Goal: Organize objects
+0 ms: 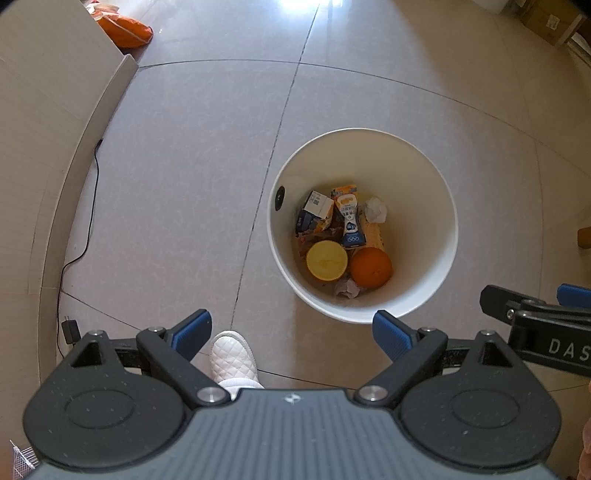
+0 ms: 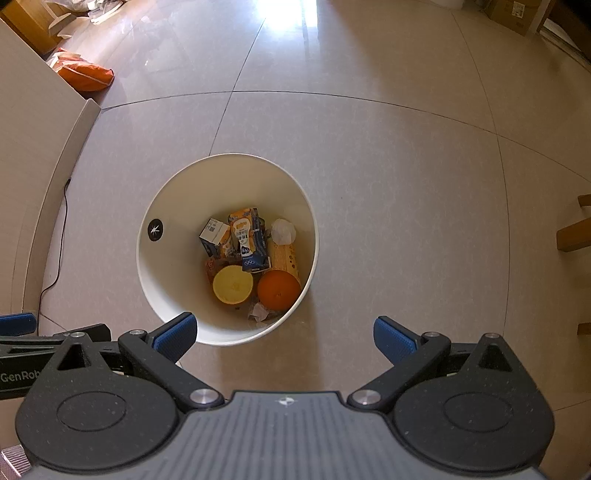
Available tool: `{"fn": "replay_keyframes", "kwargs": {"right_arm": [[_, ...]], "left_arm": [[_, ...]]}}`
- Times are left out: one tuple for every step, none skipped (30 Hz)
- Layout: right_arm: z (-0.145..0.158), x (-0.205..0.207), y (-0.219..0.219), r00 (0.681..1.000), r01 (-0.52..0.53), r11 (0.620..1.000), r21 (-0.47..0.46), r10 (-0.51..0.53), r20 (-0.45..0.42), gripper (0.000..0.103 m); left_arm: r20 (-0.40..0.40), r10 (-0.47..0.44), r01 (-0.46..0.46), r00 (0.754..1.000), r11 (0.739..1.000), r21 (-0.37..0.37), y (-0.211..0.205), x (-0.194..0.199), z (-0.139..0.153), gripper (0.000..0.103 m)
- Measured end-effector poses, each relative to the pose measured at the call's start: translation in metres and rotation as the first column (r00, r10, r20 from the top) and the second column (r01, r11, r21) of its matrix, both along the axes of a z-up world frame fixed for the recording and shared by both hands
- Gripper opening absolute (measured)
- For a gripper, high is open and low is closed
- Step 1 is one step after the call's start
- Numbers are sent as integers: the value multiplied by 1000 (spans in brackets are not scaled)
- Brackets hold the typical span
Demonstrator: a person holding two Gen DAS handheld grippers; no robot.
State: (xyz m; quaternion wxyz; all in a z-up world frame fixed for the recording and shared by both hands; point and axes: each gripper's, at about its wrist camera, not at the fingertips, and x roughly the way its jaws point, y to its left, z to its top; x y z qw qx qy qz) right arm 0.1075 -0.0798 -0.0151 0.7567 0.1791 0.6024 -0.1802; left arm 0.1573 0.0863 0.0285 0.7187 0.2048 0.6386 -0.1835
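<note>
A white round bin (image 1: pixel 436 266) stands on the tiled floor; it also shows in the right wrist view (image 2: pixel 162 288). Inside lie a whole orange (image 1: pixel 370 267) (image 2: pixel 279 290), a cut orange half (image 1: pixel 326 260) (image 2: pixel 232 284), small drink cartons (image 1: pixel 349 221) (image 2: pixel 249 238) and crumpled tissue (image 1: pixel 376 210) (image 2: pixel 283 231). My left gripper (image 1: pixel 291 334) is open and empty, high above the floor just left of the bin. My right gripper (image 2: pixel 284 338) is open and empty above the bin's near right edge.
A beige cabinet (image 1: pixel 44 122) runs along the left, with a black cable (image 1: pixel 88 206) and plug at its foot. An orange bag (image 1: pixel 127 27) lies behind it. A white slipper (image 1: pixel 232 356) shows below my left gripper. Cardboard boxes (image 1: pixel 550 18) stand far right.
</note>
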Motion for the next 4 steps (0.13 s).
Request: {"fn": "replay_keyframes", "kwargs": {"right_arm": [[1, 0, 0, 1000, 0, 1000, -1, 0, 1, 103], [1, 0, 0, 1000, 0, 1000, -2, 0, 1, 103], [1, -1, 0, 1000, 0, 1000, -1, 0, 1, 103], [1, -1, 0, 1000, -1, 1000, -1, 1, 1, 103]], "left_arm": [[1, -1, 1, 1000, 1000, 1, -1, 0, 0, 94], [1, -3, 3, 1000, 1000, 0, -1, 0, 0, 94], [1, -4, 4, 1000, 1000, 0, -1, -1, 0, 94], [1, -3, 3, 1000, 1000, 1, -1, -1, -1, 94]]}}
